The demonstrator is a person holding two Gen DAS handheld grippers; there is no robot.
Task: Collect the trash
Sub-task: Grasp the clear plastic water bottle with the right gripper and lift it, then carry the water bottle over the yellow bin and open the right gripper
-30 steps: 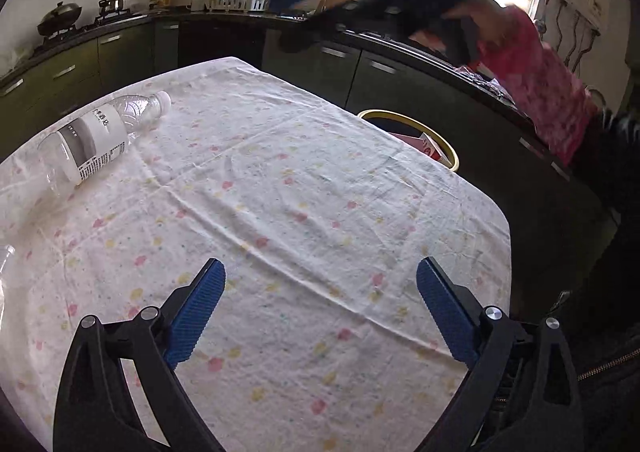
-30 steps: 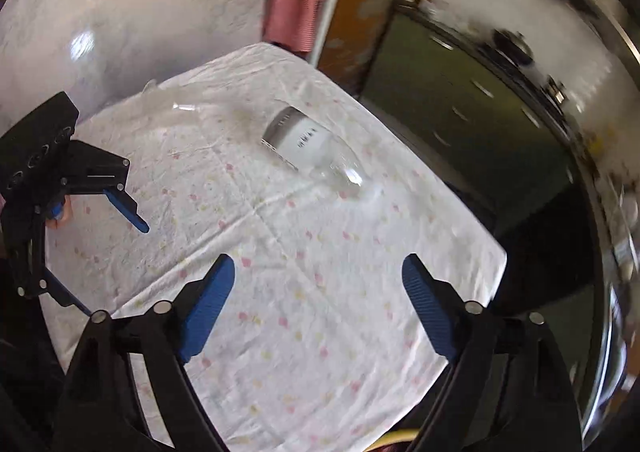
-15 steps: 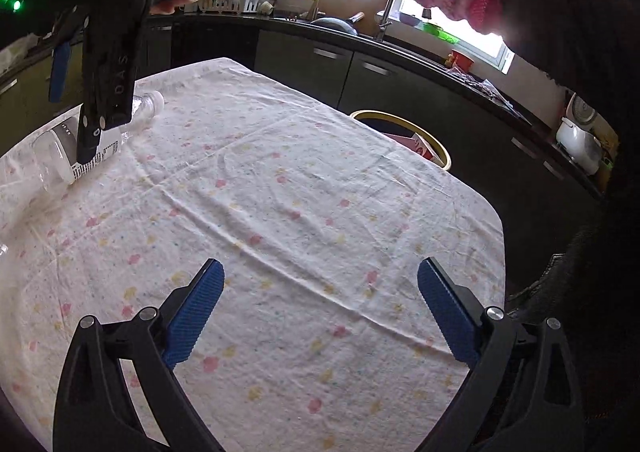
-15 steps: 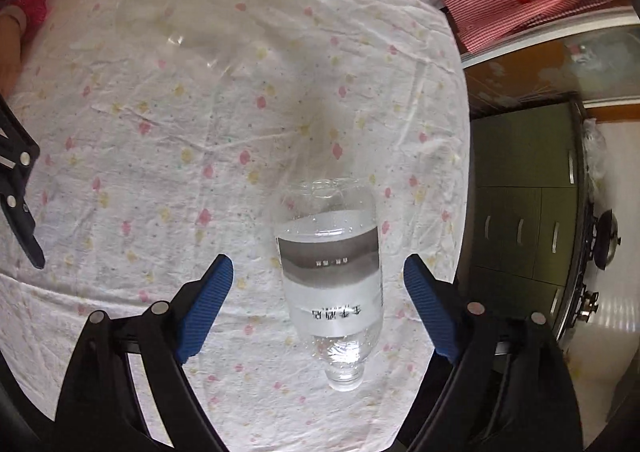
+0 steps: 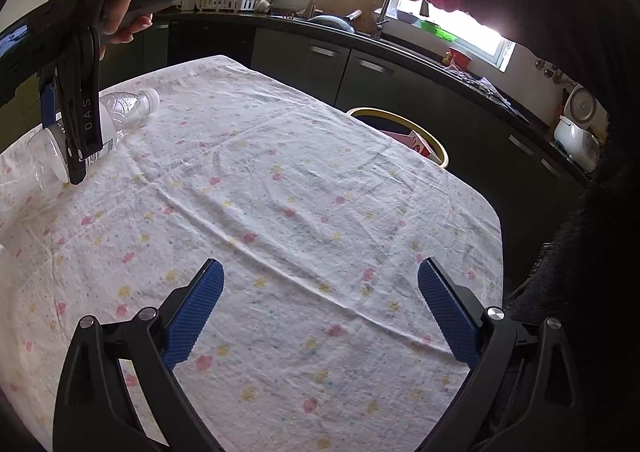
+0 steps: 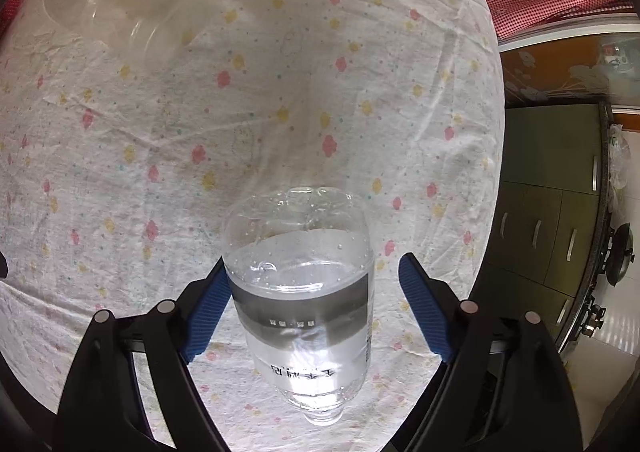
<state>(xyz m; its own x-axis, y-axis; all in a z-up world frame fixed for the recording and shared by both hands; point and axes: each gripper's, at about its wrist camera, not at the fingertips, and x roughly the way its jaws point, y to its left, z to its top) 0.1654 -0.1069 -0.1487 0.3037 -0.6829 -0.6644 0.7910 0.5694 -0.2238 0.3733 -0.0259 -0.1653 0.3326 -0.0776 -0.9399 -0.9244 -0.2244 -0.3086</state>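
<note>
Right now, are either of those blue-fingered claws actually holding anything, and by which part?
Nothing is held yet. The right gripper straddles the labelled middle of the clear plastic water bottle lying on the cloth; its jaws have been closing, with a gap left on one side. The left gripper is open, empty.

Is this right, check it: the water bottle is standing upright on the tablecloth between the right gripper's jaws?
Not quite. The water bottle is lying on its side on the tablecloth, not standing upright. The right wrist view shows it lengthwise between the jaws of the right gripper. Those jaws have just been closing around it, though a gap shows on one side.
</note>
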